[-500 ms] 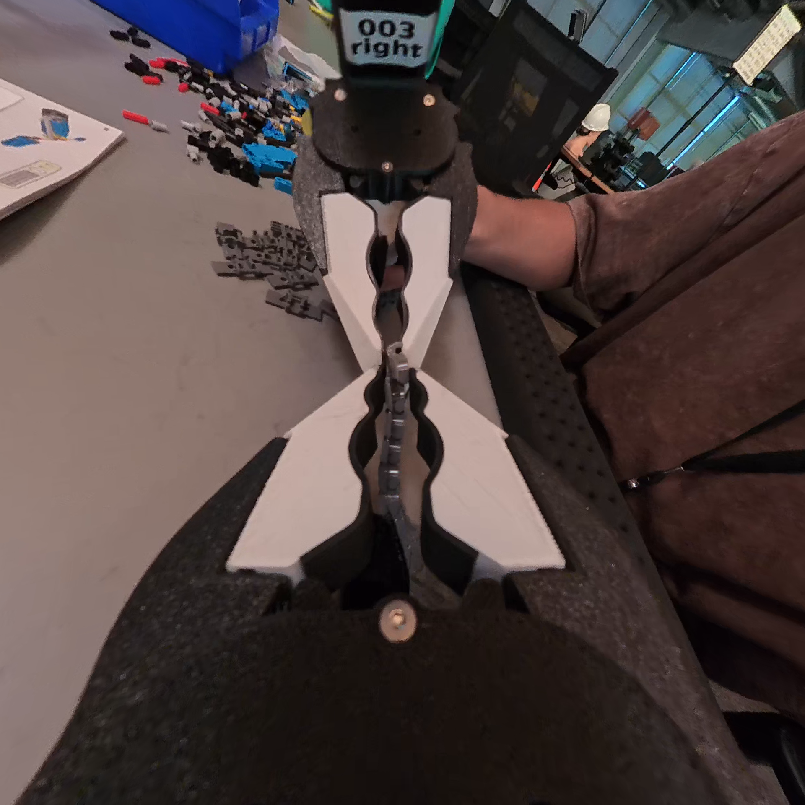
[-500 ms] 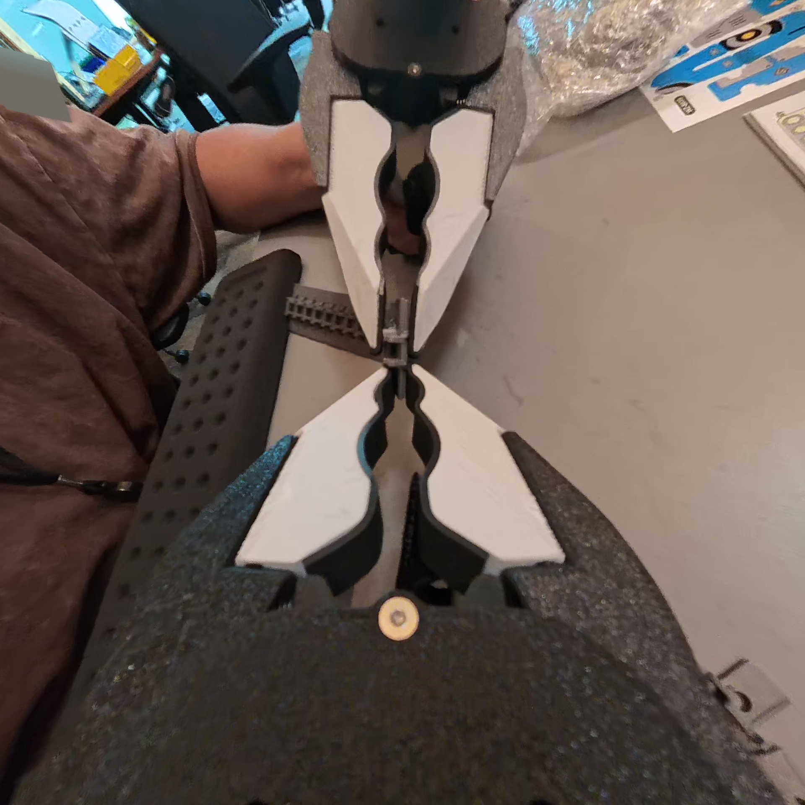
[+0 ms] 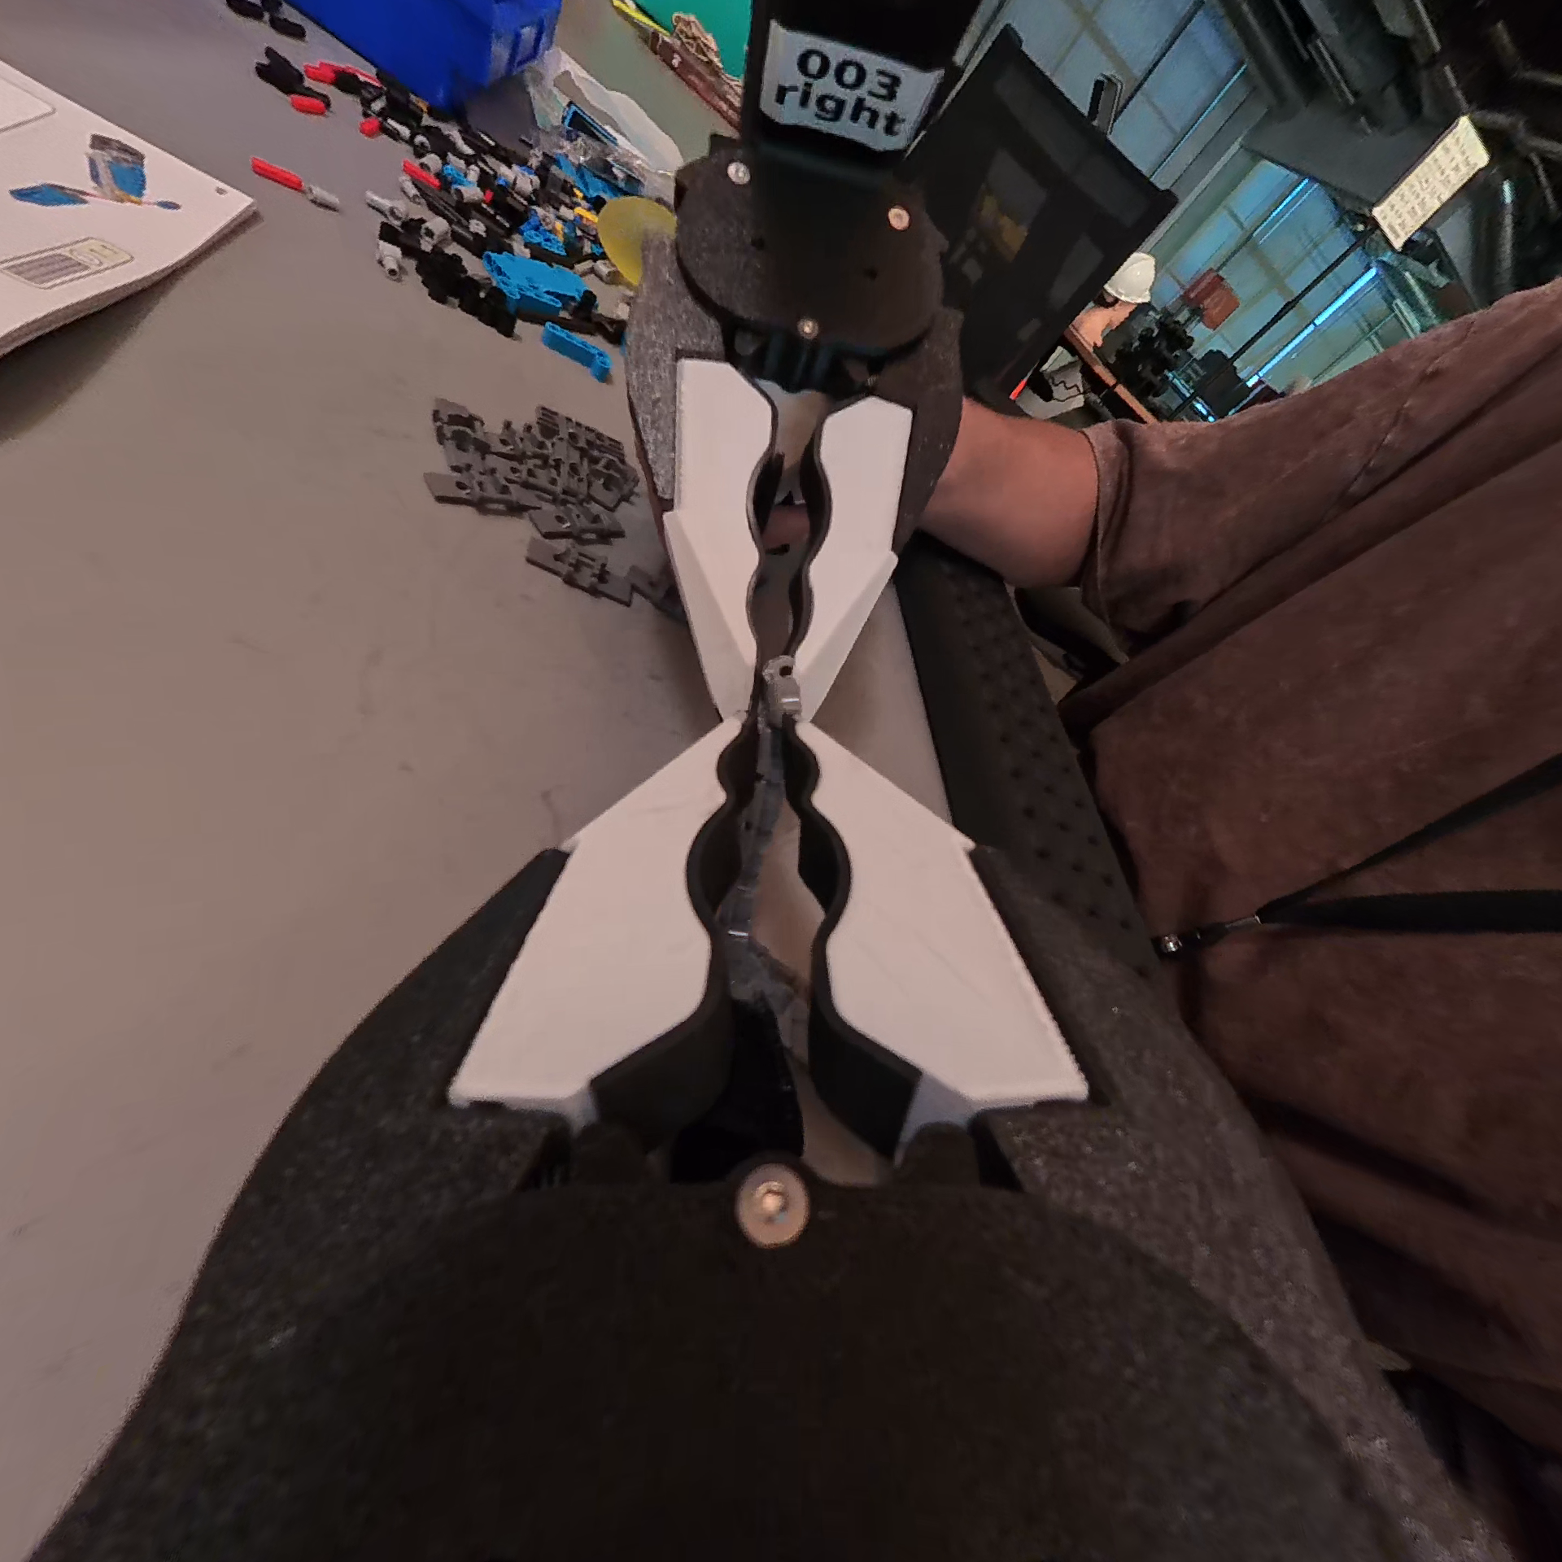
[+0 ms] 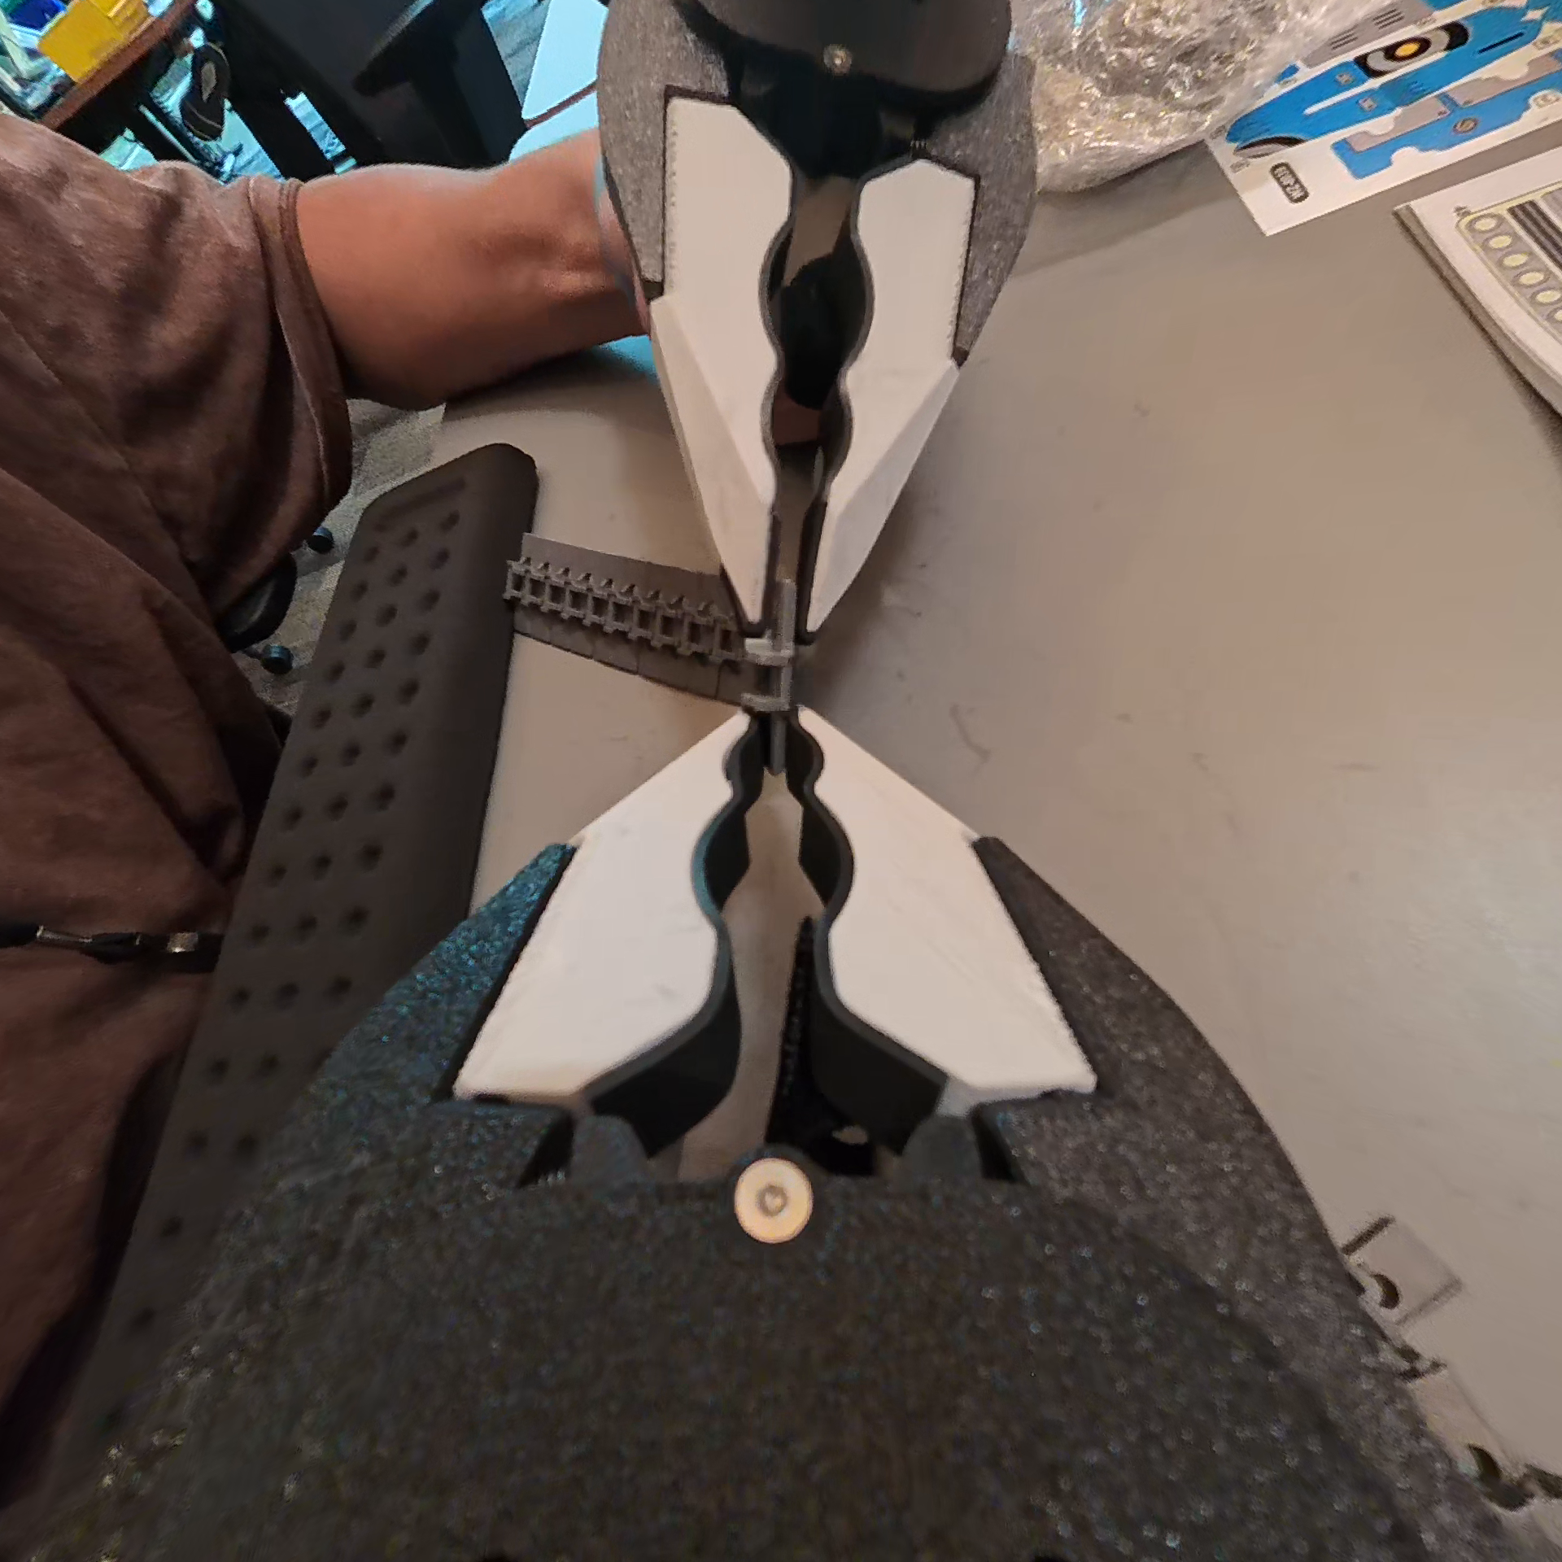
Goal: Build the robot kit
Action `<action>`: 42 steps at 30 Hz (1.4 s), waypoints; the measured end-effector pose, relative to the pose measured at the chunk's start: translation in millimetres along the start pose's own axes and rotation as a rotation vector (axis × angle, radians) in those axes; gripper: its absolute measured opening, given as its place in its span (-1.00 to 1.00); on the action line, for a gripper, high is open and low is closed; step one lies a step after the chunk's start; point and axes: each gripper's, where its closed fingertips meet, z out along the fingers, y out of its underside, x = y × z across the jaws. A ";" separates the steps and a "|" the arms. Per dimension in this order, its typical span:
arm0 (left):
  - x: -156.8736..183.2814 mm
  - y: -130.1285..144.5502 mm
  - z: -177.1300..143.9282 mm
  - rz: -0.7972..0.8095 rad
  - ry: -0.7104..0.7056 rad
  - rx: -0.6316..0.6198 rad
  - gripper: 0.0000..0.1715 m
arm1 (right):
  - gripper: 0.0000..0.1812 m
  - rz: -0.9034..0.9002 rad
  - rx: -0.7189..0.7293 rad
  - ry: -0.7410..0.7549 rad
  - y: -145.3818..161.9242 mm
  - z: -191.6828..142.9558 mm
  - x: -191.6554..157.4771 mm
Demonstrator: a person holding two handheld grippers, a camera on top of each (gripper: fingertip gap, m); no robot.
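A grey counter [image 4: 1183, 676] in a workshop, its near edge capped by a perforated black armrest [image 4: 355, 761]. The left gripper [image 3: 773, 731] has its fingers clamped on a grey linked track [image 3: 761, 811]; the right gripper [image 4: 773, 727] pinches a single grey link [image 4: 776, 676] tip to tip against it. Press straight, link in line — no twist. Loose links [image 3: 541, 482] crowd the far left; bare counter lies right.

Loose bricks [image 3: 507, 245], booklet [image 3: 76, 220], blue bin [image 3: 456, 34]; maybe plastic wrap [image 4: 1116, 76]
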 end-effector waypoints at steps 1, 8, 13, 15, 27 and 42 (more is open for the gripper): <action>-1.3 -0.5 -0.4 -0.012 -0.009 0.002 -0.96 | -0.95 0.002 0.005 0.007 -0.3 0.1 1.5; -0.2 -3.7 0.2 0.005 -0.038 0.010 -0.97 | -0.83 0.068 0.086 -0.055 -9.4 -12.0 0.2; 4.5 -2.2 3.4 0.034 -0.022 0.002 -0.97 | -0.86 0.172 0.133 -0.181 -15.3 -12.8 -8.2; 6.5 -0.4 4.4 0.041 -0.014 -0.009 -0.97 | -0.88 0.165 0.123 -0.188 -13.5 -11.7 -9.7; 40.6 -13.5 0.7 0.079 0.148 0.073 -0.96 | -0.90 0.093 0.147 -0.283 -28.9 -18.9 -39.1; 1.0 14.0 19.5 0.242 -0.153 -0.104 -0.92 | -0.91 0.022 0.090 -0.024 -18.7 -13.4 -5.6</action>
